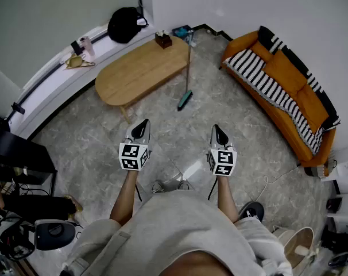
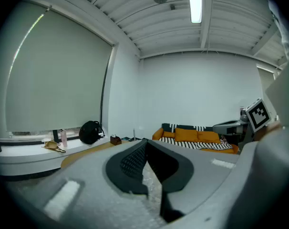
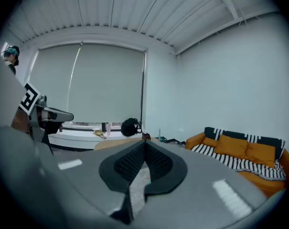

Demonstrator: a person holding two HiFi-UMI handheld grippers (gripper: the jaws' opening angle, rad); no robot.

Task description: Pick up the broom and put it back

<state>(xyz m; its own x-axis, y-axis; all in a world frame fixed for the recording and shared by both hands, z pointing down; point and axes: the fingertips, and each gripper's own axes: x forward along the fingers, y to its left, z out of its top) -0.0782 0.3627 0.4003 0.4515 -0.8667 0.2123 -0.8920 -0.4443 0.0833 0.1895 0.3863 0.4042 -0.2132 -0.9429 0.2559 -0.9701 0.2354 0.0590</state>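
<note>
Broom (image 1: 186, 98) is being propped by the tabletop's (image 1: 134, 73) far end, well apart from the left hand-held gripper (image 1: 144, 122) and right hand-held gripper (image 1: 217, 128), both being held clenched and empty, so toppling is being risked if it is nudged by unopened jaws.

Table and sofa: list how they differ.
The table is pale wood with rounded ends; the sofa is orange with a striped cover. The table stands near the window ledge, the sofa along the right wall. The broom stands by the table, apart from the sofa. Both sit on the floor.
</note>
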